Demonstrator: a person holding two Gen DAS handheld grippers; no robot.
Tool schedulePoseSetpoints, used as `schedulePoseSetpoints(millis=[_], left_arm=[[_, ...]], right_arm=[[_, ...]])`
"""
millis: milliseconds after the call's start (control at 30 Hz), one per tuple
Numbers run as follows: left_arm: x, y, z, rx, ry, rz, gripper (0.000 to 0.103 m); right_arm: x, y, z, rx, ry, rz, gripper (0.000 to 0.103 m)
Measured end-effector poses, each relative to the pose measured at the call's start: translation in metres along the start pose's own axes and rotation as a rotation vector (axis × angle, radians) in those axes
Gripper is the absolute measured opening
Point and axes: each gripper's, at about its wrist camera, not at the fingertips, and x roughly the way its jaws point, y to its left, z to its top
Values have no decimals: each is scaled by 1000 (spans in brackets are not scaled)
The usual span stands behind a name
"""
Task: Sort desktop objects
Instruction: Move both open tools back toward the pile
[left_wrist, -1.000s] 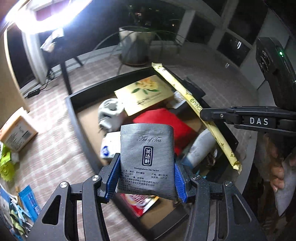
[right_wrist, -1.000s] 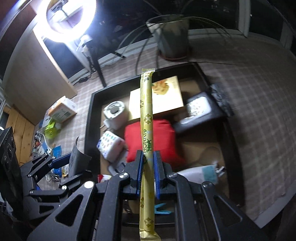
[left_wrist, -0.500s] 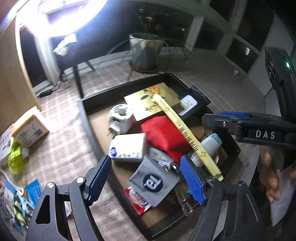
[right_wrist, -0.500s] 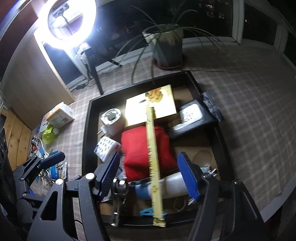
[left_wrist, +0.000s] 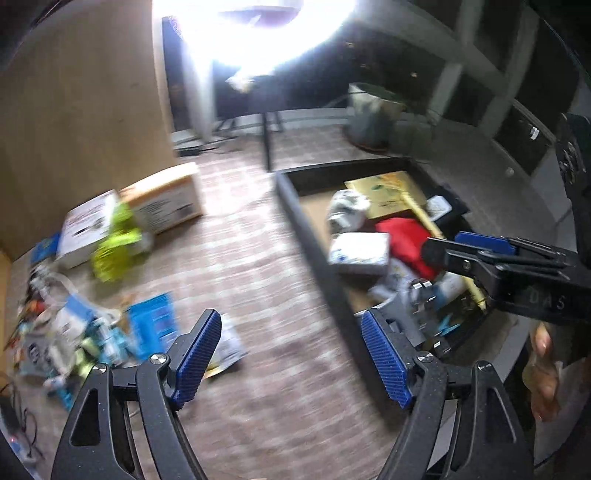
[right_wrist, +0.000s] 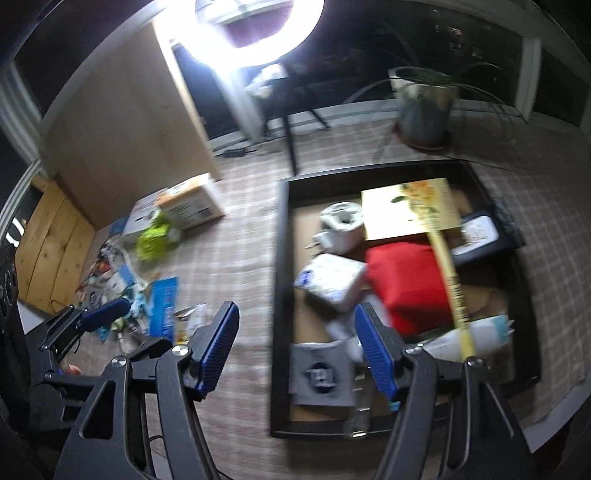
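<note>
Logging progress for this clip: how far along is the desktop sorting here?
Done: the black tray already holds the grey tea sachet, yellow tea stick, red pouch and other items. In hand: nothing; the left tool and right tool are both open and empty. Left: a blurred pile of loose packets and boxes still lies on the tablecloth outside the tray.

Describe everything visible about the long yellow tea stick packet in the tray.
The long yellow tea stick packet is a narrow, flat sachet, glossy like foil or paper, with dark print too blurred to read. It lies loose in the black tray, running diagonally from the yellow floral card across the red pouch. No hand-held gripper touches it.
</note>
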Motion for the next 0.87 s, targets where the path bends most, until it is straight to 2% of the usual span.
schedulePoseSetpoints(millis=[233, 400, 867], left_arm=[[-25, 59, -32, -68, -1, 81, 77], [-38, 93, -51, -114, 4, 81, 77], [-63, 141, -77, -178, -32, 111, 77]], right_arm=[[11, 64, -20, -67, 8, 21, 64], [16, 102, -34, -96, 19, 30, 64], [18, 146, -48, -114, 28, 28, 64]])
